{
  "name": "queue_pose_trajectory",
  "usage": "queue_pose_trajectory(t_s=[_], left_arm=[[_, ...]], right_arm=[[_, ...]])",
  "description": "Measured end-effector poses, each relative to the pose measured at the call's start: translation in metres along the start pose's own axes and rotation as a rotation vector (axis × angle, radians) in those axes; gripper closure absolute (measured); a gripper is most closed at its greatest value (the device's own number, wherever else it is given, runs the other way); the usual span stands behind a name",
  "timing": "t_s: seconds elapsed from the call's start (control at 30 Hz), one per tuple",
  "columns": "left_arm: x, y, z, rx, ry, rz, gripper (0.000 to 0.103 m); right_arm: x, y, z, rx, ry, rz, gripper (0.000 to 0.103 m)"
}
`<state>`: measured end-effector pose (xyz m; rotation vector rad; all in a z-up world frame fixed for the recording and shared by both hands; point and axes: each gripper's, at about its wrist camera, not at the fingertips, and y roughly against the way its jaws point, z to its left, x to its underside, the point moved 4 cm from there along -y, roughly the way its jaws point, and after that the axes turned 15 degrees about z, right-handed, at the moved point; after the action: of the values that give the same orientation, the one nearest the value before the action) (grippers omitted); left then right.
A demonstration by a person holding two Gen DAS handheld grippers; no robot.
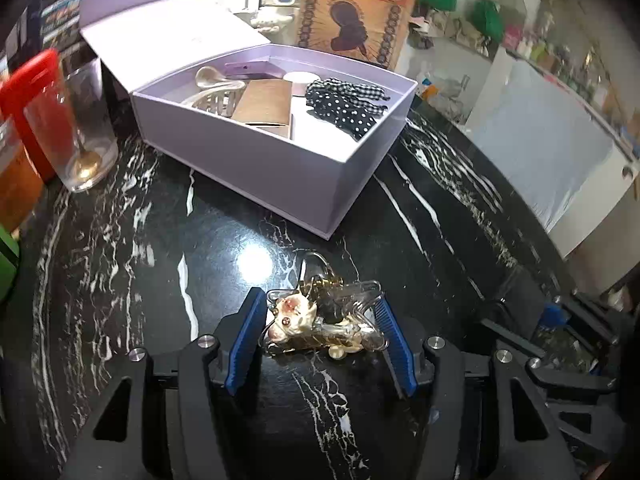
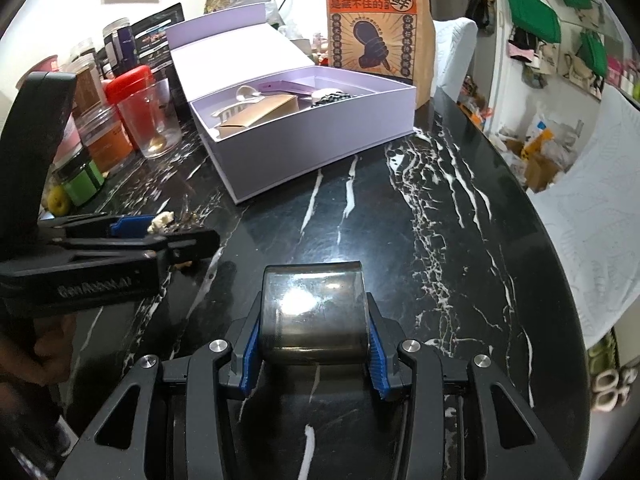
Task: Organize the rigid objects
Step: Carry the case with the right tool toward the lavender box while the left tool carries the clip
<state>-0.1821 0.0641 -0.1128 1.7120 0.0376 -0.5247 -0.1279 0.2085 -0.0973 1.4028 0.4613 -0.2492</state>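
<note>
An open lilac box (image 1: 256, 160) stands on the black marble table; it also shows in the right wrist view (image 2: 304, 148). Inside lie a clear hair claw (image 1: 214, 94), a brown card box (image 1: 262, 106) and polka-dot fabric (image 1: 346, 106). My left gripper (image 1: 320, 320) is closed around a clear star-shaped keychain with a pink charm (image 1: 316, 318), low over the table. It shows from the side in the right wrist view (image 2: 168, 232). My right gripper (image 2: 312, 332) is shut on a smoky translucent container (image 2: 314, 310).
A drinking glass with a gold spoon (image 1: 76, 132), a red-lidded jar (image 2: 128, 92) and several other jars (image 2: 92, 136) crowd the table's left side. A brown paper bag (image 2: 376, 28) stands behind the box. The table's curved edge (image 2: 560, 272) runs along the right.
</note>
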Motion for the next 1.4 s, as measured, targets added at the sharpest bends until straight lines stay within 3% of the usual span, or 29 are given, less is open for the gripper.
queue_pose_trajectory(t_s=[0.07,0.37,0.9,1.13,1.4], left_arm=[[0.002,0.000,-0.002,-0.024,-0.014,-0.006,0.047],[0.005,0.006,0.004,0.064,0.019,0.005,0.048],[0.007,0.051,0.007,0.030,0.009,-0.085,0.048],[0.008,0.064,0.010,0.022,0.017,-0.106,0.048],[0.001,0.079,0.014,0.021,0.019,-0.145,0.048]], right_arm=[[0.000,0.000,0.002,0.001,0.005,0.000,0.060],[-0.001,0.003,0.009,-0.012,0.032,-0.009,0.060],[-0.011,0.029,0.023,-0.044,0.082,-0.068,0.060],[-0.013,0.047,0.034,-0.021,0.128,-0.098,0.060],[-0.020,0.059,0.038,-0.060,0.159,-0.103,0.060]])
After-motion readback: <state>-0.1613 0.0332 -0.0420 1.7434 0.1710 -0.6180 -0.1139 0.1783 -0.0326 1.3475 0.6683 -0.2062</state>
